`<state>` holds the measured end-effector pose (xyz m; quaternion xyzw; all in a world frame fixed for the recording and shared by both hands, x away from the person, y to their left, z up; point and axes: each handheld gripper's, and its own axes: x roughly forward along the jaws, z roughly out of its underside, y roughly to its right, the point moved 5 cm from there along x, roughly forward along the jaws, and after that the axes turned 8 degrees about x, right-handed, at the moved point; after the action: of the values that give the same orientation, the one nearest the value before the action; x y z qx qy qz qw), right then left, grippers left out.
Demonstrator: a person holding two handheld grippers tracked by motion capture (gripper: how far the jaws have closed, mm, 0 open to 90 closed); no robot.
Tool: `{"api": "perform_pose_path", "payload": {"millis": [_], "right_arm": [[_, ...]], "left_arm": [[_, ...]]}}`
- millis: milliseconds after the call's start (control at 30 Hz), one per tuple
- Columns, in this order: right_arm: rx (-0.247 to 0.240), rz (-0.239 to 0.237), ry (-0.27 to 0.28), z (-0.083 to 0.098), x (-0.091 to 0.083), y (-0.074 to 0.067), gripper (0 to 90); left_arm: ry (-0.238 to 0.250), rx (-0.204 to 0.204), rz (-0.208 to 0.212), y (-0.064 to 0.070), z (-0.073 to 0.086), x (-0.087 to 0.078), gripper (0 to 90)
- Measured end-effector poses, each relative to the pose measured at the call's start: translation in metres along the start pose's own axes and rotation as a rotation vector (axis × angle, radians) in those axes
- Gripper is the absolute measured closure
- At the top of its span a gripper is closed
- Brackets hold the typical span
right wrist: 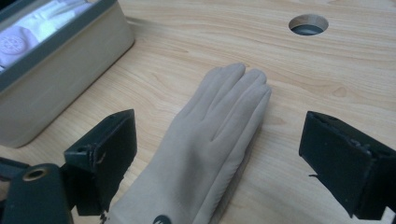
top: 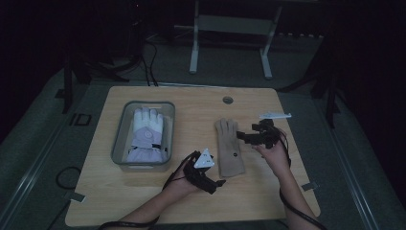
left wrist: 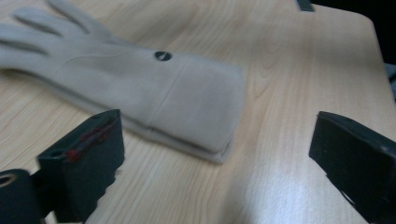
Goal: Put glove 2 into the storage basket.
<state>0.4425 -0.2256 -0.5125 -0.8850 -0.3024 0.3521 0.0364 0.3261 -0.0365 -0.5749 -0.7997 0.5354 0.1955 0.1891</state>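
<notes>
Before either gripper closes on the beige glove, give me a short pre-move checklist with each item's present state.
1. Left gripper open: ok, jaws wide apart near the cuff.
2. Right gripper open: ok, jaws wide apart, one on each side of the glove's finger end.
3. Beige glove lying flat on the table, free of both grippers: ok.
4. Bin has room: cannot tell; a white glove already lies inside.
5. Space between glove and bin free of other things: ok.
6. Cables away from the glove: ok in the high view.
</notes>
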Motion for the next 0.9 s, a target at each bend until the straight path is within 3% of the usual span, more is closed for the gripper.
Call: {"api": "perform_pose_path", "payload": {"millis": [433,667,733,900], "right_arm": [[0.055,-0.016,-0.057,-0.006,0.037,0.018,13.6],[0.081,-0.036,-0.079,-0.012,0.061,0.018,13.9],[0.079,-0.029,-0.095,-0.013,0.070,0.017,13.9],[0.084,-0.019,-0.126,-0.012,0.086,0.017,14.3]], "left_arm": [[-0.096,0.077,0.038,-0.009,-0.013,0.030,5.6],[-0.142,0.108,0.058,-0.013,-0.012,0.043,7.0],[-0.168,0.135,0.061,-0.012,-0.012,0.047,7.0],[-0.187,0.155,0.067,-0.017,-0.014,0.054,12.5]]}}
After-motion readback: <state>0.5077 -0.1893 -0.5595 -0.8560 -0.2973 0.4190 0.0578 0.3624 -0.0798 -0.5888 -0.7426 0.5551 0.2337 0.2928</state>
